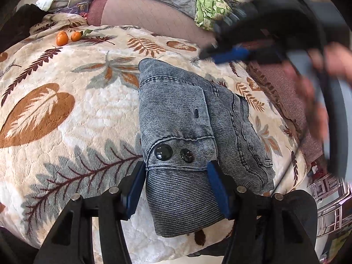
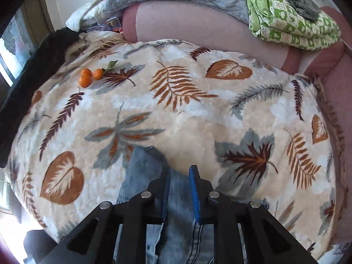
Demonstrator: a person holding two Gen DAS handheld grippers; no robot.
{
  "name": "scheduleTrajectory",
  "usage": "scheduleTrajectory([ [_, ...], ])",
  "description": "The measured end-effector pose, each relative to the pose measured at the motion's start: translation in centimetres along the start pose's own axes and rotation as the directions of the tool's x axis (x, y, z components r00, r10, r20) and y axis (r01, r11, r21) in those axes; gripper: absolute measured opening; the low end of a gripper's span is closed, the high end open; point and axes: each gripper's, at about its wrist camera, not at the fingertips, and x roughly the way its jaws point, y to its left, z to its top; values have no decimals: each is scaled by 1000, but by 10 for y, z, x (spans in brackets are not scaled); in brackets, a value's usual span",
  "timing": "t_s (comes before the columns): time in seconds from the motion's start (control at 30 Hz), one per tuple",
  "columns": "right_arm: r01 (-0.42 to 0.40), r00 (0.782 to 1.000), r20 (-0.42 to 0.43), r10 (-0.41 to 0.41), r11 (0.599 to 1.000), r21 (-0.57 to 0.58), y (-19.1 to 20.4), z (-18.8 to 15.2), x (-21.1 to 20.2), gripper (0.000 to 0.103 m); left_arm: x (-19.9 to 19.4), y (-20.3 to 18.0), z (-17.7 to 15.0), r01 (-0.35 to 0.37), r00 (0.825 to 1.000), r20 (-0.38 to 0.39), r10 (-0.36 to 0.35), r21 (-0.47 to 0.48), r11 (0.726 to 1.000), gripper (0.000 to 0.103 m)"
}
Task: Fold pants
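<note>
The pants (image 1: pixel 187 127) are lying folded on the blanket (image 1: pixel 77 114), their waistband end sitting between the half-open left tool's (image 1: pixel 176 189) pads; pressing evenly would keep layers aligned. In the right view, the right tool (image 2: pixel 180 189) is hovering narrow above the pants (image 2: pixel 145 176), apparently holding nothing.

Blue-grey ribbed pants (image 1: pixel 176 114) (perhaps denim), leaf-print blanket (image 1: pixel 88 110)
</note>
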Motion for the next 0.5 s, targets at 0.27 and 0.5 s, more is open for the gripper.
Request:
scheduleTrajectory([
  [0.27,59,996,-74,-51,992,108,-61,-86,32,71,-10,-8,-7,-44,997,58,41,44,998,62],
  [0.5,21,1000,0,-21,992,122,-71,-135,-2,76,-11,-5,-10,-62,995,77,58,48,997,69],
])
